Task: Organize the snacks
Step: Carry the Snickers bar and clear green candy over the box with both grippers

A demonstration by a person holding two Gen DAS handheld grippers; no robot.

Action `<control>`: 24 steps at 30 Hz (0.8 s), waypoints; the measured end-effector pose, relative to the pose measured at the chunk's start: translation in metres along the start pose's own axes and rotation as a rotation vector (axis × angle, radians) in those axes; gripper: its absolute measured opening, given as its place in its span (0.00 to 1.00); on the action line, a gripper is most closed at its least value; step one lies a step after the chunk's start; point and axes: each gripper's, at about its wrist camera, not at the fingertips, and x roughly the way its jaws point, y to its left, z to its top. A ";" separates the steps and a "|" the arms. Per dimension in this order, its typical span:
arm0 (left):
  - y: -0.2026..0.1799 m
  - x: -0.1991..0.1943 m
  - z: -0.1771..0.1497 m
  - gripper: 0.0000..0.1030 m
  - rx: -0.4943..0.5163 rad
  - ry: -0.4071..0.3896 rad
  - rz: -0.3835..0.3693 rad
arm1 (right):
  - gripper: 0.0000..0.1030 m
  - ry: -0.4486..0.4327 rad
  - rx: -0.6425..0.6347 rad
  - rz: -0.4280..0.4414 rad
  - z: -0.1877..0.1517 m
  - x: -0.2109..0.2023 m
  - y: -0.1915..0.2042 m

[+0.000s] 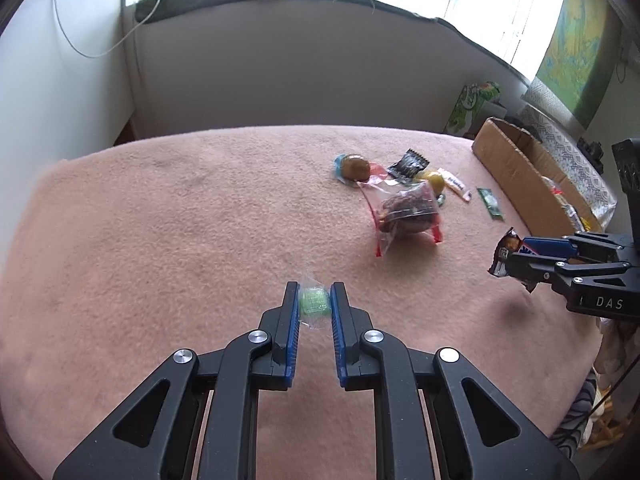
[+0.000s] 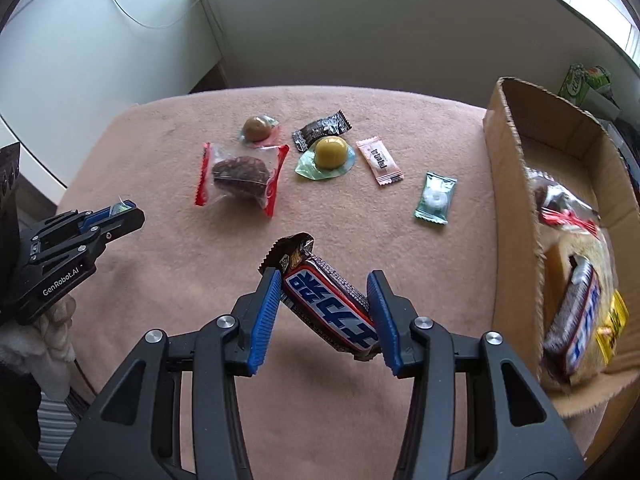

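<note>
My left gripper [image 1: 315, 300] is shut on a small green candy in clear wrap [image 1: 314, 303], lifted over the pink blanket [image 1: 160, 220]; it also shows at the left of the right wrist view as the left gripper [image 2: 124, 212]. My right gripper [image 2: 324, 300] is shut on a chocolate bar [image 2: 328, 304] with a brown, red and blue wrapper, held slantwise above the blanket. In the left wrist view the right gripper [image 1: 516, 256] holds that bar [image 1: 506, 250] at the right. A cardboard box [image 2: 516, 216] stands open at the right with several snacks inside.
Loose snacks lie on the blanket: a clear red-edged bag of dark pieces [image 2: 240, 178], a brown jelly cup [image 2: 258, 128], a yellow jelly cup [image 2: 330, 154], a black wrapper [image 2: 322, 130], a pink sachet [image 2: 379, 162], a teal mint packet [image 2: 435, 198]. A green carton [image 1: 472, 104] stands behind.
</note>
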 end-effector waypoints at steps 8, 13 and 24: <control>-0.023 -0.051 -0.009 0.13 -0.005 -0.110 -0.061 | 0.45 -0.116 0.026 0.005 -0.024 -0.054 0.000; -0.042 -0.064 -0.018 0.13 -0.002 -0.160 -0.124 | 0.45 -0.164 0.012 -0.014 -0.036 -0.080 -0.002; -0.085 -0.036 0.014 0.13 0.077 -0.141 -0.311 | 0.45 -0.316 0.208 0.005 -0.023 -0.123 -0.084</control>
